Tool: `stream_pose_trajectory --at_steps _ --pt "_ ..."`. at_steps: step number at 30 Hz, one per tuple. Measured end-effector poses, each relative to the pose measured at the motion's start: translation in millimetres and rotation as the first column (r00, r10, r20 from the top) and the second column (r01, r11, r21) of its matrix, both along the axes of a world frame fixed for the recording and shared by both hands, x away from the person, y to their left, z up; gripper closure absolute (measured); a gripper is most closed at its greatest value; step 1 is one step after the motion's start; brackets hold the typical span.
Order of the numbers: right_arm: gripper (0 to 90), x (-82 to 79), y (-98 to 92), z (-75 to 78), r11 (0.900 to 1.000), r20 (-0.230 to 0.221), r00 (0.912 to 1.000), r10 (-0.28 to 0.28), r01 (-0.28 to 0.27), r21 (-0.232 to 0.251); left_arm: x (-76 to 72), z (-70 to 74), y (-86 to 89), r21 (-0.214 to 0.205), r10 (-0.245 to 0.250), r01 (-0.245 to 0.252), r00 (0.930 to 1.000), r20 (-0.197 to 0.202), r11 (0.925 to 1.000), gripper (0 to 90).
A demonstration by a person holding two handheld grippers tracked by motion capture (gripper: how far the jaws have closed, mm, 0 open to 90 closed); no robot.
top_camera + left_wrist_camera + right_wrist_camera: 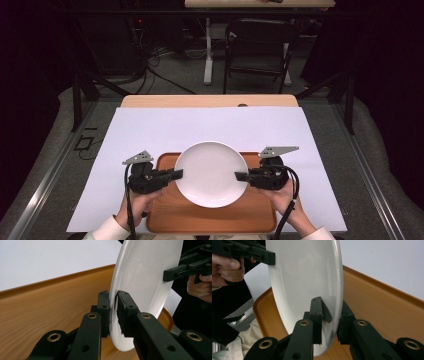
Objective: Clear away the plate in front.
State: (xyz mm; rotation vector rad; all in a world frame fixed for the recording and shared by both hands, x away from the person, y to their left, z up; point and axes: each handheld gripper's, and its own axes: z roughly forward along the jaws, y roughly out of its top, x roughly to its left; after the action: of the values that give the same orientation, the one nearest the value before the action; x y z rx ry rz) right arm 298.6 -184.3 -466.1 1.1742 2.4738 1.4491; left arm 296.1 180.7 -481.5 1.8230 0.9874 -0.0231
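In the high view, a white plate sits over the middle of a wooden tray, which lies on a white sheet covering the table. The left gripper meets the plate's left rim and the right gripper its right rim, each held by a hand entering from the bottom edge. This view also takes in a dark chair on the floor beyond the table, but it cannot show how the jaws meet the rim.

The left gripper view supplies that: the left gripper has its jaws closed on the plate's rim, one pad on each face. The right gripper grips the far rim, a hand behind it. The tray shows its wood grain.

The right gripper view shows the right gripper clamped over the rim of the plate likewise, with the left gripper on the opposite edge. Here the plate looks glossy, plain white, shallow, with a raised rim, and stands off the tray beneath it.
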Motion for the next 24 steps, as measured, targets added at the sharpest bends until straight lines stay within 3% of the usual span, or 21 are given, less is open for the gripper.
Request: stream_pose_trajectory --at_steps 14,15,18,24 --pt "77.9 -0.7 3.0 -13.2 0.9994 -0.092 0.9957 0.011 -0.014 -0.032 -3.2 -7.2 0.2 0.05 -0.023 0.025 0.9989 -0.041 0.9985 80.5" --pt "77.9 -0.3 3.4 -14.7 0.9992 -0.099 0.995 0.012 -0.015 -0.037 -2.4 -9.4 0.0 0.059 -0.037 0.041 0.9969 -0.069 0.9974 80.5" --pt "77.9 0.8 4.8 -19.0 0.9982 -0.121 0.9925 0.018 -0.025 -0.055 -2.0 -14.0 -1.1 0.083 -0.044 0.052 0.9943 -0.097 0.9952 80.2" --pt "76.9 3.8 7.1 -27.7 0.9956 -0.168 0.9855 0.022 -0.037 -0.086 -0.9 -18.6 -2.4 0.101 -0.052 0.065 0.9903 -0.129 0.9928 80.4"
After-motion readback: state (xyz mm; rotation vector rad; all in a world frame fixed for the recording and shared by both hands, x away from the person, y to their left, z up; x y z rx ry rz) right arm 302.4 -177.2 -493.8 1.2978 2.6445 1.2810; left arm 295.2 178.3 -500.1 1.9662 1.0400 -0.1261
